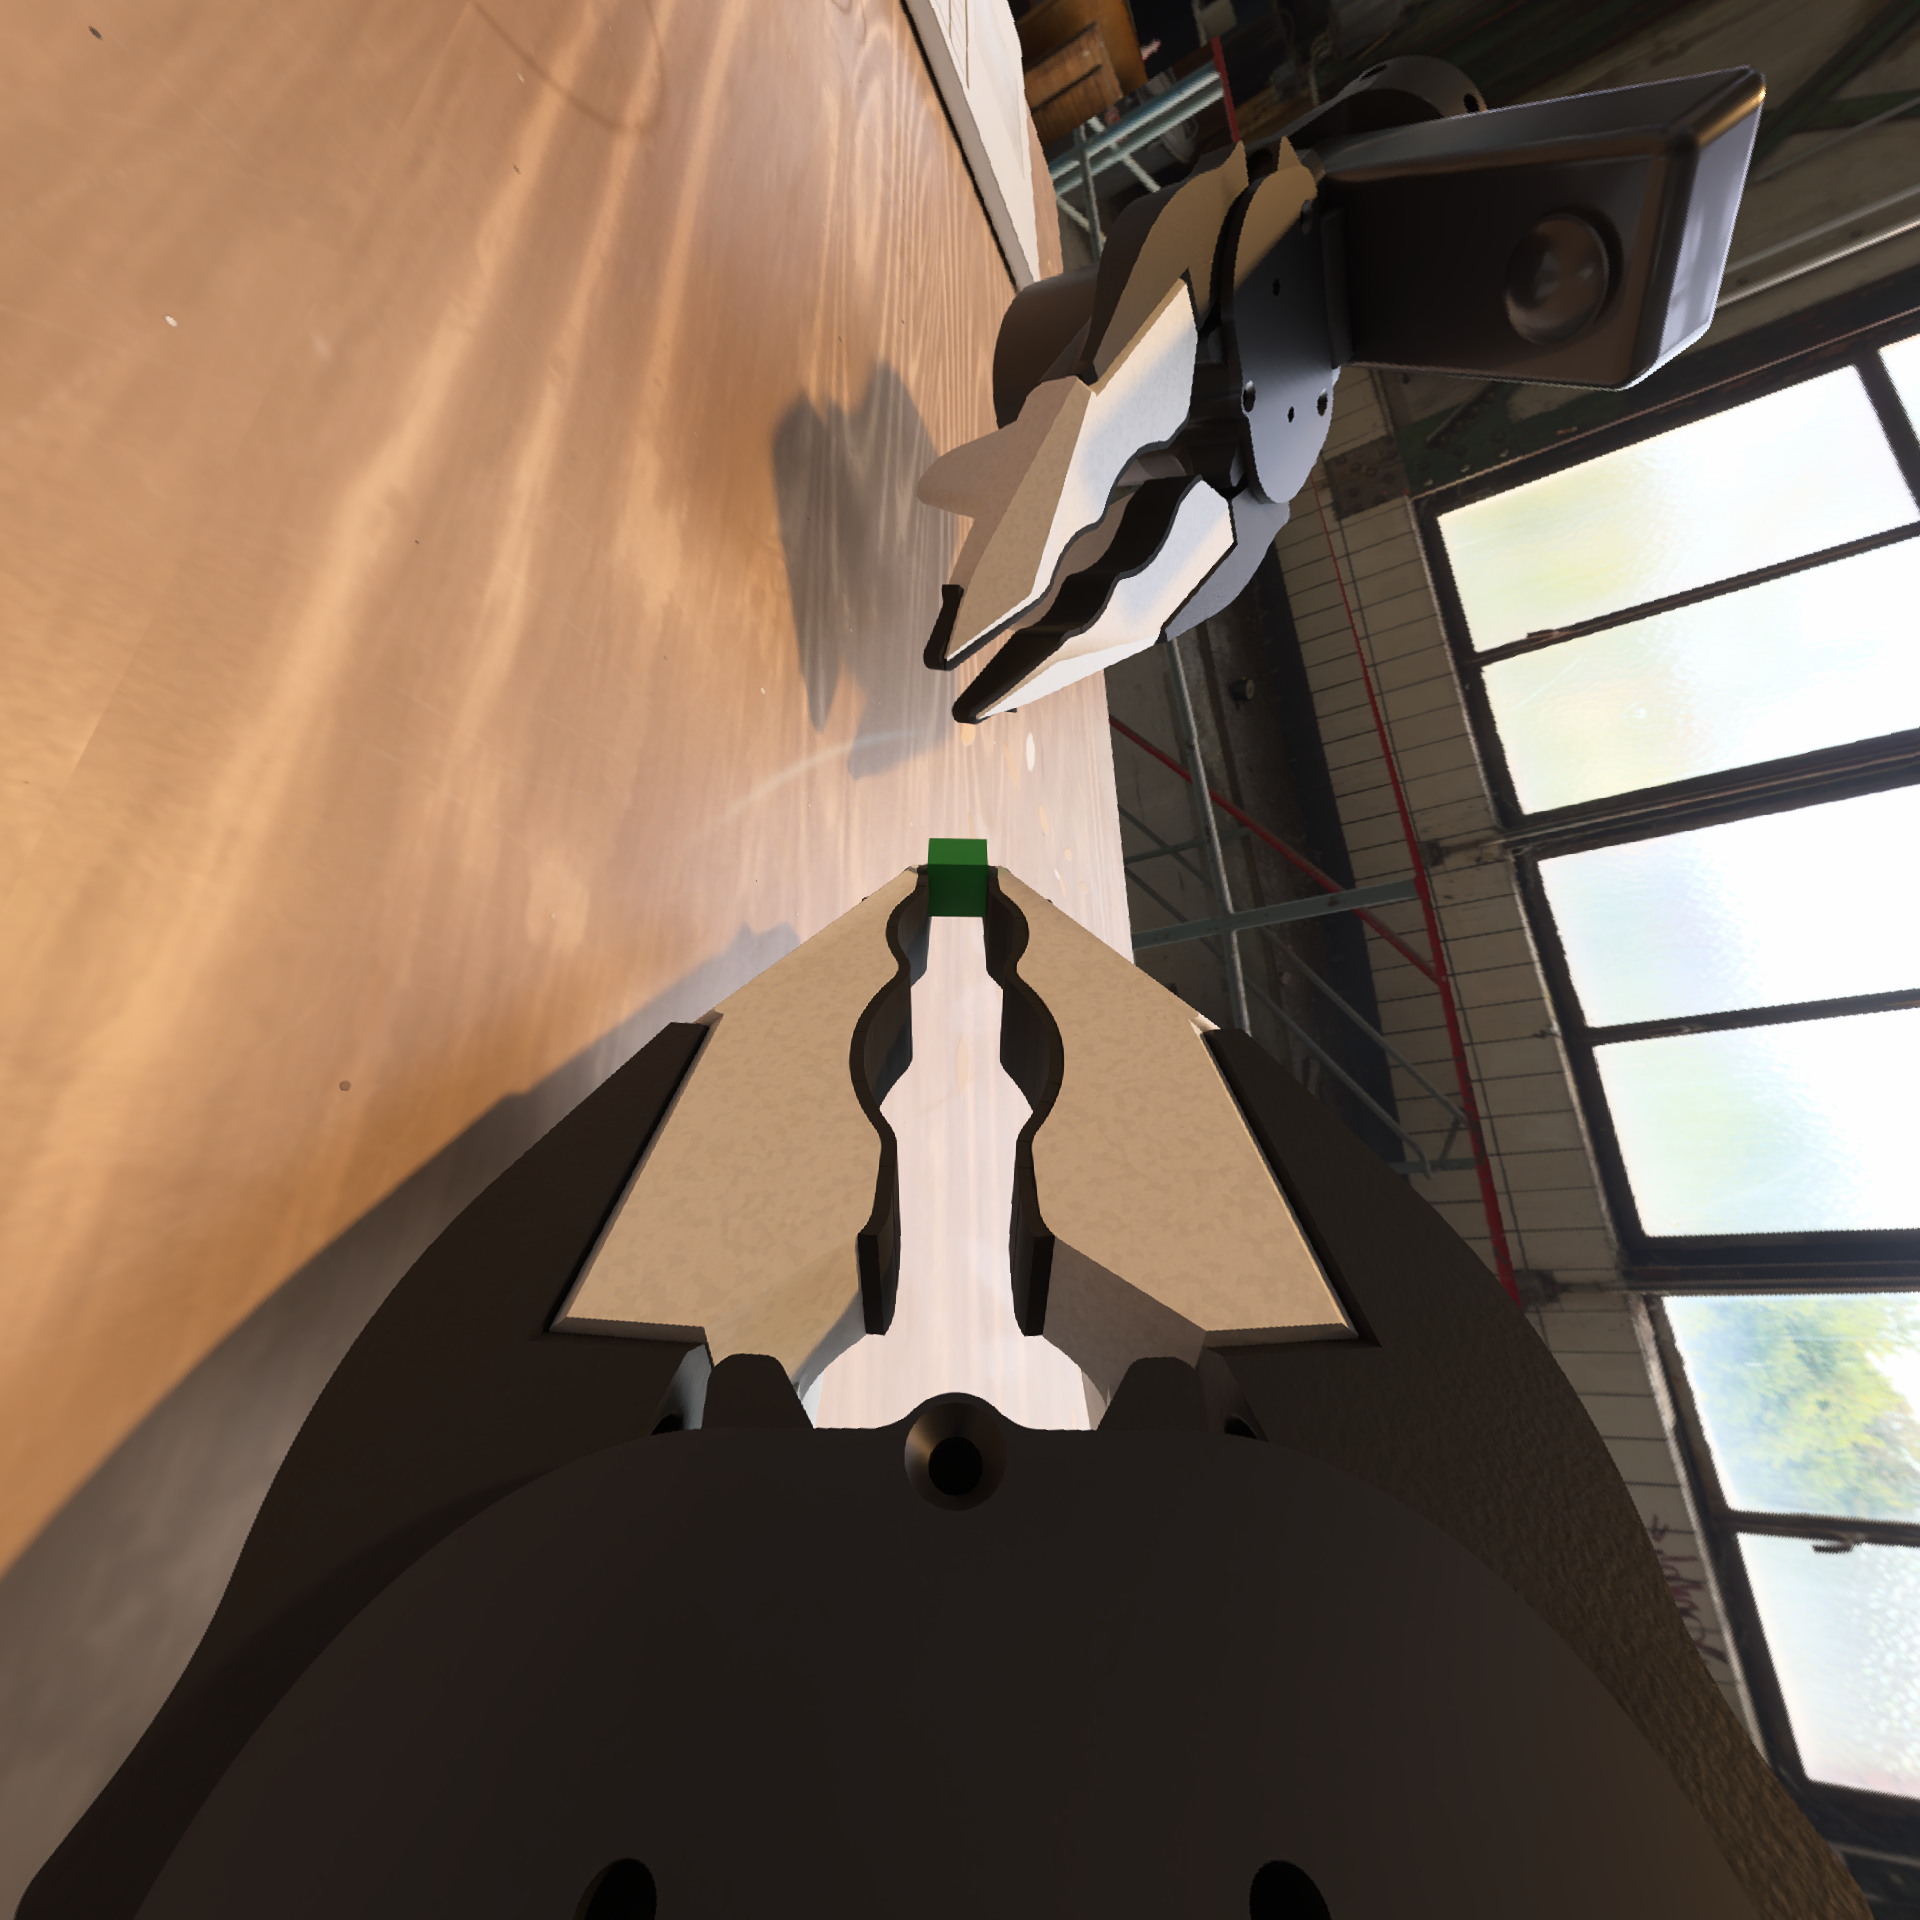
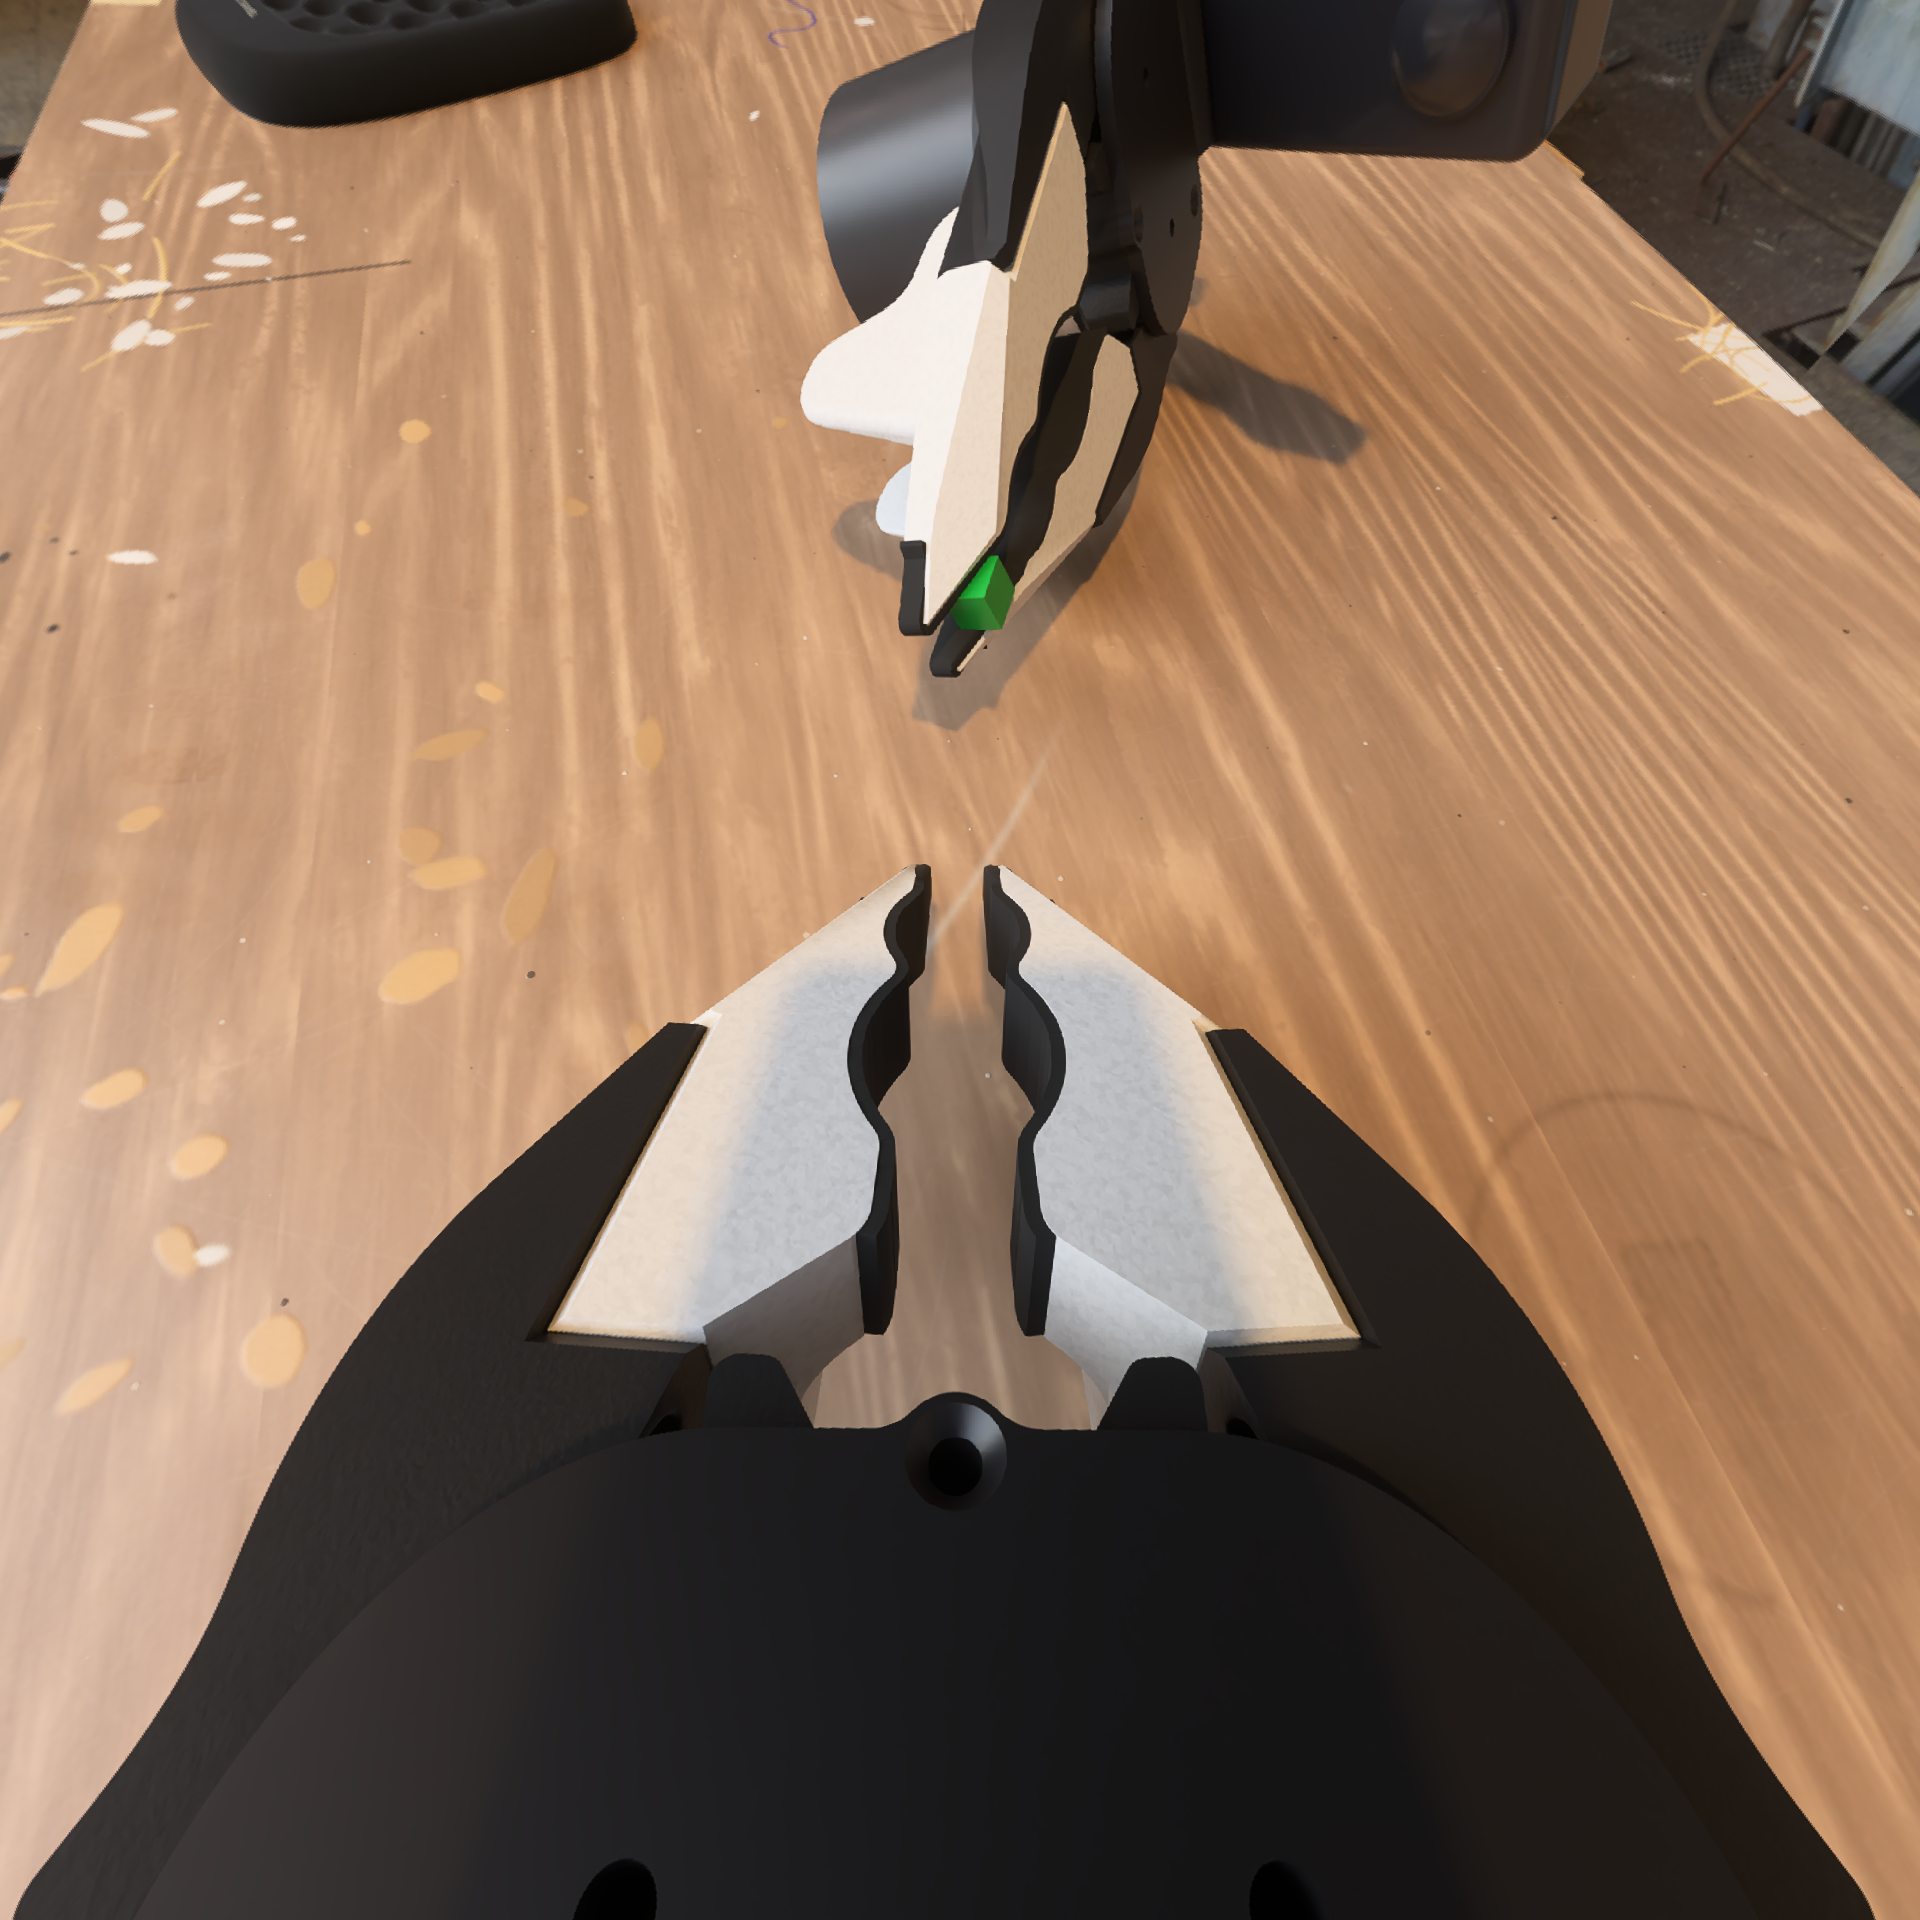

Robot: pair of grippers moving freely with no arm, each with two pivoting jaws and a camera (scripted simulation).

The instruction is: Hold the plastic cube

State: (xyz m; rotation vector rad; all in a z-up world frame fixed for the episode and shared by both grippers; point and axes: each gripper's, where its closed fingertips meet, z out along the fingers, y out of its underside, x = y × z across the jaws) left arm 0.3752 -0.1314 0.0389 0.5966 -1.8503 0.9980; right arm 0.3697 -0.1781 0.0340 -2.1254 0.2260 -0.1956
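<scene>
The plastic cube point(image 1: 956, 878) is small and green. My left gripper point(image 1: 956, 883) is shut on it, pinching it between its two fingertips. In the right wrist view the left gripper point(image 2: 940, 644) points down at the wooden table point(image 2: 1455, 831) and holds the cube point(image 2: 982, 597) just above the surface, with its shadow beneath. My right gripper point(image 2: 956, 883) faces it, a short way off, with its jaws a narrow gap apart and nothing between them. It also shows in the left wrist view point(image 1: 951, 686), hovering over the table beyond the cube.
A black tray with a honeycomb of holes point(image 2: 395, 52) lies at the far left of the table. Pale paint flecks point(image 2: 156, 260) mark the left side. A white board point(image 1: 977, 104) lies by the table edge, with windows point(image 1: 1714, 935) beyond.
</scene>
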